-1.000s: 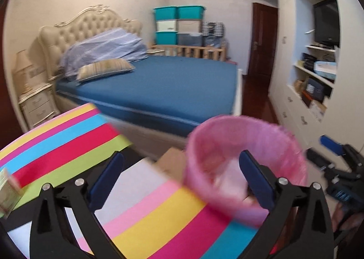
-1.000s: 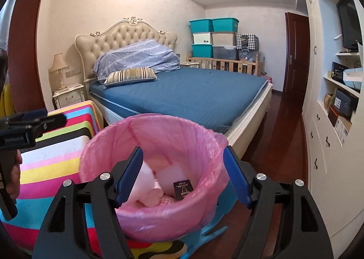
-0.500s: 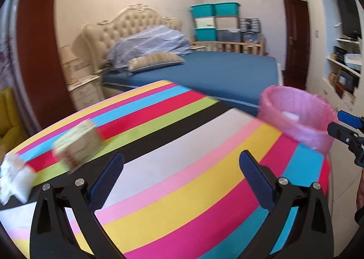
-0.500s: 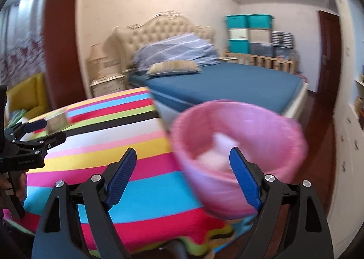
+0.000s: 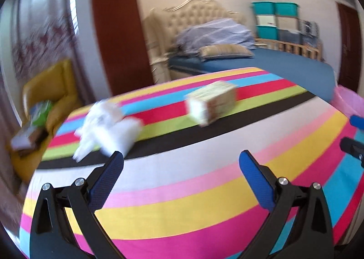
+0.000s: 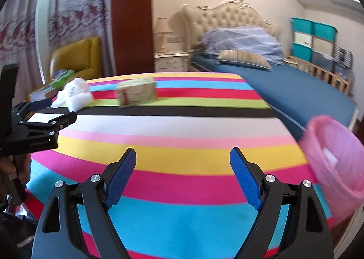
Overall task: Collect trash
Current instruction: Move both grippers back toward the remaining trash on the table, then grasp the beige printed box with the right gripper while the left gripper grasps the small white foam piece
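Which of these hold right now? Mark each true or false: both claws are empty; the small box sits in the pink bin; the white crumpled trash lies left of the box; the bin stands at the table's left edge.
1. Both claws are empty. True: left claw and right claw stand open with nothing between them.
2. The small box sits in the pink bin. False: it is on the striped table.
3. The white crumpled trash lies left of the box. True.
4. The bin stands at the table's left edge. False: right edge.

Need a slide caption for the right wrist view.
Open right gripper over striped table; box, white wrappers ahead, pink bin right.
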`<act>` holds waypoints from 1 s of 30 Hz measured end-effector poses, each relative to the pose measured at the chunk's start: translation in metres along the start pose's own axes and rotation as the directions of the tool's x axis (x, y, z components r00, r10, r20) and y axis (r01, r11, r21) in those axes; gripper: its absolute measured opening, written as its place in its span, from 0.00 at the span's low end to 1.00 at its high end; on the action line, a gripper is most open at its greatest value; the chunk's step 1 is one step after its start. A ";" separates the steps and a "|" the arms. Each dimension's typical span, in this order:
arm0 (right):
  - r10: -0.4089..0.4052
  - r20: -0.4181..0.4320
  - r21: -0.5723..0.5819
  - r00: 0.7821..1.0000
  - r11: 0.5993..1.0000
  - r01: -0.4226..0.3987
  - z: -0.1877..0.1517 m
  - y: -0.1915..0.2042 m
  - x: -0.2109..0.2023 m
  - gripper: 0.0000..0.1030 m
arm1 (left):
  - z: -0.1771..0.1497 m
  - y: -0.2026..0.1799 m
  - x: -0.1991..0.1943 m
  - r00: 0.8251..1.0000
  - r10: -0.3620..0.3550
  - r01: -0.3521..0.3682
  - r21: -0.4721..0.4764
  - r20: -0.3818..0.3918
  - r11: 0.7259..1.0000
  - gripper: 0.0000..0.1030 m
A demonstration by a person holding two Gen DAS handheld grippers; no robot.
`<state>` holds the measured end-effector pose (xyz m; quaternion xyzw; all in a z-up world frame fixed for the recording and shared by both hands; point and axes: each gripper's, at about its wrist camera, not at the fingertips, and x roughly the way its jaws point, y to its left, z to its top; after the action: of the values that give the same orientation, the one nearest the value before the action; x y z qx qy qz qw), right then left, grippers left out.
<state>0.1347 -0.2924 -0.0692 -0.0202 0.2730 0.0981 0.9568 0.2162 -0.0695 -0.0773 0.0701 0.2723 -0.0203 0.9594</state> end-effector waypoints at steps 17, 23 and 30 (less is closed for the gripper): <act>0.104 -0.079 -0.065 0.991 0.992 -0.109 0.062 0.090 0.090 0.82 | 0.020 0.103 0.085 0.971 0.065 -0.083 -0.069 -0.228 0.994 0.95; 0.109 -0.082 -0.004 0.991 0.994 -0.109 0.075 0.082 0.110 0.82 | 0.043 0.105 0.131 0.965 0.047 -0.058 -0.036 -0.259 0.998 0.95; 0.086 -0.114 0.019 0.990 0.996 -0.084 0.077 0.076 0.128 0.82 | 0.058 0.091 0.148 0.976 -0.026 0.029 0.008 -0.217 1.000 0.85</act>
<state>0.2661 -0.1886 -0.0698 -0.0075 0.3290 0.1357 0.9345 0.3788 0.0124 -0.0949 0.0732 0.3762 -0.0273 0.9232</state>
